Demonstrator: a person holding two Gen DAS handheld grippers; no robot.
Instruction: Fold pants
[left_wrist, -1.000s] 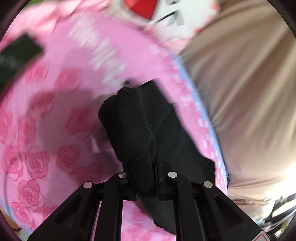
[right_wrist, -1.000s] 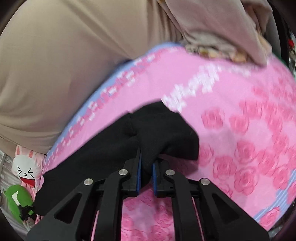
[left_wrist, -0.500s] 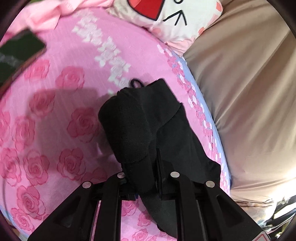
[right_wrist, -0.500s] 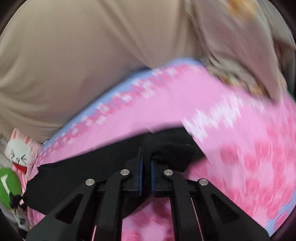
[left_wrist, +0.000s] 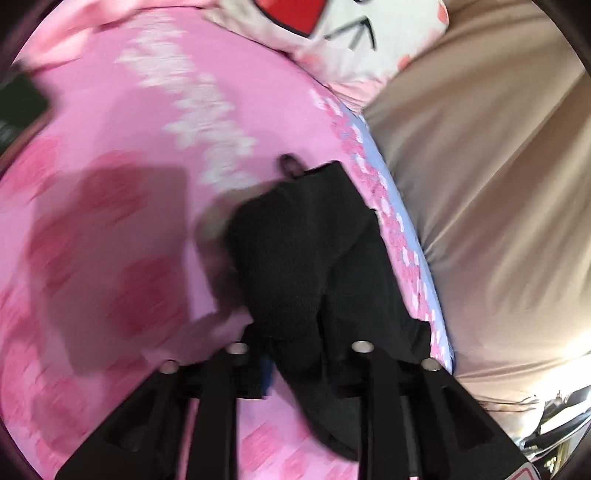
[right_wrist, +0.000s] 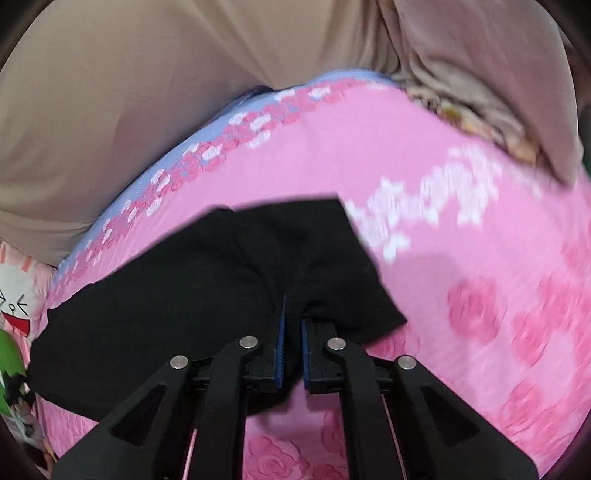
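Black pants (left_wrist: 303, 258) lie bunched on a pink rose-print bedsheet (left_wrist: 129, 129), near its blue-trimmed edge. In the left wrist view a fold of them runs between the fingers of my left gripper (left_wrist: 295, 354). Its jaws are opening and stand apart, and the pads no longer squeeze the cloth. In the right wrist view the pants (right_wrist: 184, 314) spread out to the left as a flat dark panel. My right gripper (right_wrist: 292, 332) has a ridge of that cloth pinched between its blue pads (right_wrist: 281, 339), while its jaws begin opening.
Beige fabric (left_wrist: 480, 184) bulges along the sheet's edge, and fills the top of the right wrist view (right_wrist: 147, 92). A cartoon-face pillow (left_wrist: 351, 33) lies at the top. A dark flat object (left_wrist: 22, 103) sits at the far left. Open pink sheet (right_wrist: 480, 295) stretches right.
My left gripper's jaws have spread and released their pinch on the pants. The right gripper has slid across the sheet with its fold, spreading the pants flatter to its left.
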